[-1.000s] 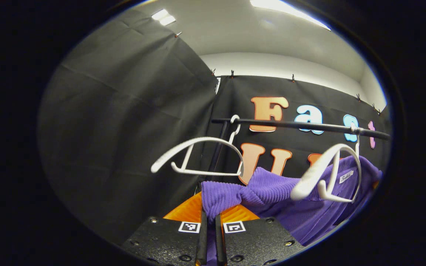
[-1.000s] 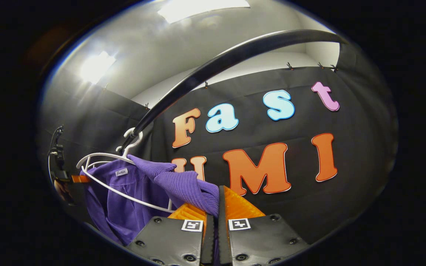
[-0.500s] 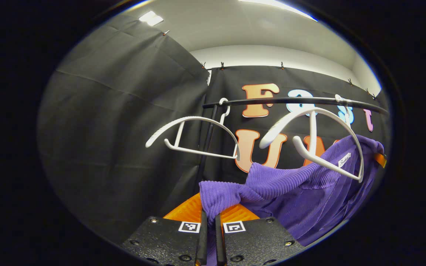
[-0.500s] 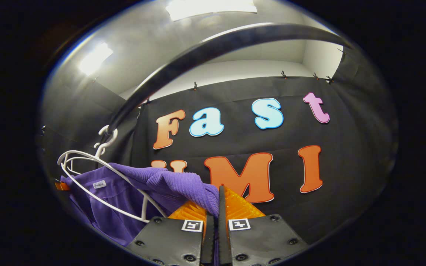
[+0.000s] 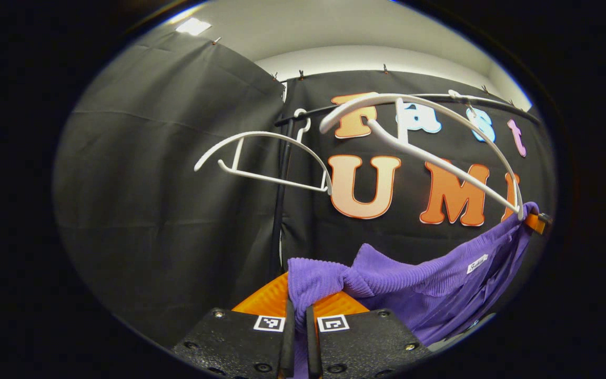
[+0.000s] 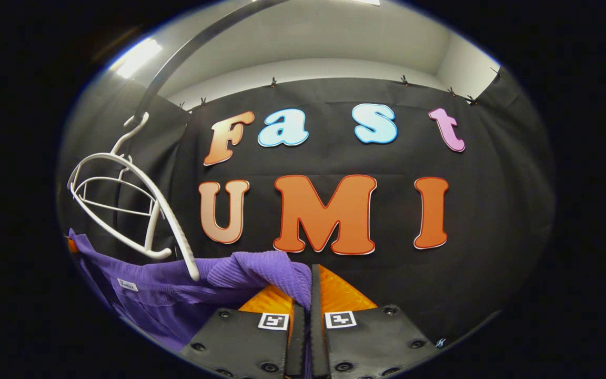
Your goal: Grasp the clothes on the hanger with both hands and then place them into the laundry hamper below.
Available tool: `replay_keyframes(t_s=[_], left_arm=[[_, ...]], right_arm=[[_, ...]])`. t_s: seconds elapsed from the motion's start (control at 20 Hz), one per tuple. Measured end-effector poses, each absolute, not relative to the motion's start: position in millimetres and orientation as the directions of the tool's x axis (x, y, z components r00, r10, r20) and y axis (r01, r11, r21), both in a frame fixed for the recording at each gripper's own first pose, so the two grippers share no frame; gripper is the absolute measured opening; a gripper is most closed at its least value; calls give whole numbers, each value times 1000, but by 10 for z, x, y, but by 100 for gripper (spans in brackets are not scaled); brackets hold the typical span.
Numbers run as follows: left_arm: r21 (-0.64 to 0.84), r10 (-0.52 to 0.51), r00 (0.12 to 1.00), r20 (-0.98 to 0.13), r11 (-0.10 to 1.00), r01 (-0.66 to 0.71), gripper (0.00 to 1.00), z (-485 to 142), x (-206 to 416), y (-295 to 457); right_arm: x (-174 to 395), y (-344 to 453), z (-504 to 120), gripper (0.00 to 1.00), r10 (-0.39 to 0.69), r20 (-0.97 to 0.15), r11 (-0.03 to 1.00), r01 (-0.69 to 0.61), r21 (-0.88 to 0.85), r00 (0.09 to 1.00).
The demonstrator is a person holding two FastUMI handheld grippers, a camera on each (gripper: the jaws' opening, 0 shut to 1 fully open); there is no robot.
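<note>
My left hand-held gripper is clamped on a bunched fold of the purple ribbed garment; both fingers press the cloth, which sticks up between them. From there the garment stretches away to the right and far side, where its other end meets the tip of a white hanger. A small white tag shows on the cloth near that end. A bit of orange shows right at that tip; can't tell what it is.

Second white hanger hangs bare to the left, hooked on the dark rail. A dark upright pole runs down from the rail's left end. Both hangers sit above the garment, against the black cloth wall.

My right hand-held gripper is also closed tight on the same purple garment, a fold pinched between the fingers. In this view the cloth runs off to the left and low. The white hanger is tilted, its near arm end touching or just over the cloth, can't tell which. Its hook sits up at the rail, which sweeps across the top left. The other hanger shows behind it.

The garment is strung between my two grippers, sagging in the middle, below the hangers.
</note>
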State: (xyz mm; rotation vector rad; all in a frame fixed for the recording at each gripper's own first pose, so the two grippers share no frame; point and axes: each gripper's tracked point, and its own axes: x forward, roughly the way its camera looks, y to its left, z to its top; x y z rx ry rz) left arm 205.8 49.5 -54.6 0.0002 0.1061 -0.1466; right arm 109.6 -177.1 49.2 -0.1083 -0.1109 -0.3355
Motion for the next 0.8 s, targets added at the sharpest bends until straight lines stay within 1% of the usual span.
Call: replay_keyframes(t_s=[0.15, 0.25, 0.3, 0.45, 0.65, 0.8], left_arm=[[6, -152, 982, -115, 988, 154, 10, -570, 1929, 437], [-19, -170, 979, -113, 985, 169, 10, -563, 1901, 293], [-45, -191, 975, -114, 981, 187, 10, -572, 1880, 156], [-122, -298, 942, -154, 952, 281, 10, -761, 1773, -407], [-188, -437, 865, -246, 897, 400, 10, -1207, 1628, -1170], [-208, -475, 797, -373, 880, 427, 10, -1781, 1409, -1545]], right_arm=[[1000, -1786, 448, 12, -312, 100, 944, 320, -82, 945], [925, -1701, 405, 12, -292, 84, 951, 299, -84, 953], [911, -1621, 382, 12, -274, 81, 956, 281, -83, 958], [985, -1201, 165, 12, -201, 45, 977, 204, -68, 978], [1014, -771, -375, 12, -95, -63, 994, 92, -57, 993], [1006, -622, -904, 12, -54, -172, 998, 49, -36, 984]])
